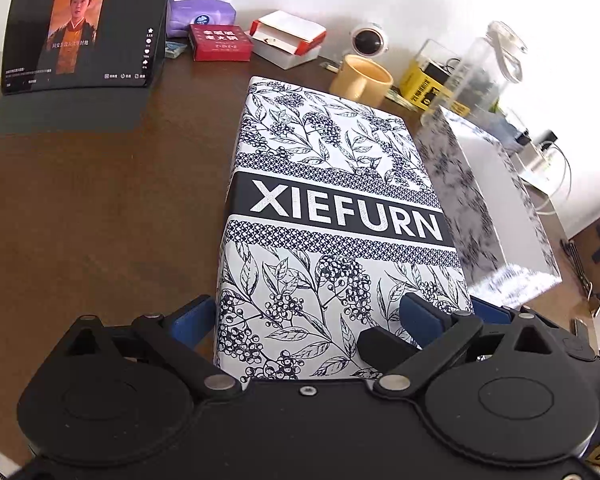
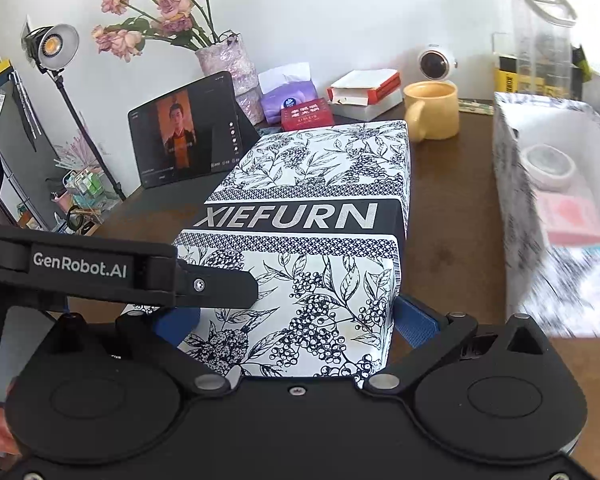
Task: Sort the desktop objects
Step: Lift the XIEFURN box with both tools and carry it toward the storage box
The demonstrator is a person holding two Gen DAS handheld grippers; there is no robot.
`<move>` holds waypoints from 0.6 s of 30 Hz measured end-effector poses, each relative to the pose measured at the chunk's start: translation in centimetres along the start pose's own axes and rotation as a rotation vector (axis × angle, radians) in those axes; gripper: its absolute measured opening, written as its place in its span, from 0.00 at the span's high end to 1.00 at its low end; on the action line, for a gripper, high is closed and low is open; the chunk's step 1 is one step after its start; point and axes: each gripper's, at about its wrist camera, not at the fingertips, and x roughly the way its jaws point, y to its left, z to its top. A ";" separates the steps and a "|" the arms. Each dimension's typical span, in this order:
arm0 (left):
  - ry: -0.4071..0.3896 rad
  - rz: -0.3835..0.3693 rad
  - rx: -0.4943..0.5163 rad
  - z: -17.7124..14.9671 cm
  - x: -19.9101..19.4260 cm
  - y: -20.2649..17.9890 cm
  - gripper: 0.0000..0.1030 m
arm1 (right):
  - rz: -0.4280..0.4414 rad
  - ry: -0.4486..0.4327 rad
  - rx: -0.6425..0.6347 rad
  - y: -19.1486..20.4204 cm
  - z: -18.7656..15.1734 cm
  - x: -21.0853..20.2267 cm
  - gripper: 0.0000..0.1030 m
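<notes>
Both grippers bracket the near end of a printed lid (image 1: 340, 208) marked XIEFURN, which lies top-up on the dark wooden desk (image 1: 100, 220). The left gripper (image 1: 312, 320) stands with its jaws spread wide, one blue pad (image 1: 192, 322) against the lid's left flank and the other over the lid's right corner; whether the pads actually press the cardboard cannot be told. The right gripper (image 2: 296, 320) is likewise spread across the same end, blue pads either side, firm contact equally unclear, with the left gripper's finger crossing in front of it.

From either gripper the lid runs straight ahead, its long axis pointing away toward the yellow mug (image 2: 434, 110). Neither hand is clearly nearer; both sit at the same short edge.

Just to the right, parallel and close beside the lid, stands the open box (image 2: 512, 184) in matching print, holding a roll of tape (image 2: 548, 164) and a pink packet (image 2: 572, 220). Its blurred side suggests motion in that view.

The scene fits a lid about to go onto a filled box, or one just lifted off.
</notes>
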 end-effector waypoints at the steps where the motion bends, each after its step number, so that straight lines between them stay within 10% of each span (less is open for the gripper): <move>1: 0.002 0.003 0.003 -0.8 -0.4 -0.3 0.05 | 0.000 0.000 0.001 -0.2 -0.6 -0.8 0.00; 11: 0.035 -0.007 0.028 -10.5 -4.7 -1.1 0.06 | -0.022 -0.009 0.030 -2.5 -7.1 -9.3 0.00; 18: 0.043 -0.028 0.011 -10.9 -5.2 -0.1 0.07 | -0.065 -0.030 0.012 -4.1 -10.3 -14.4 0.00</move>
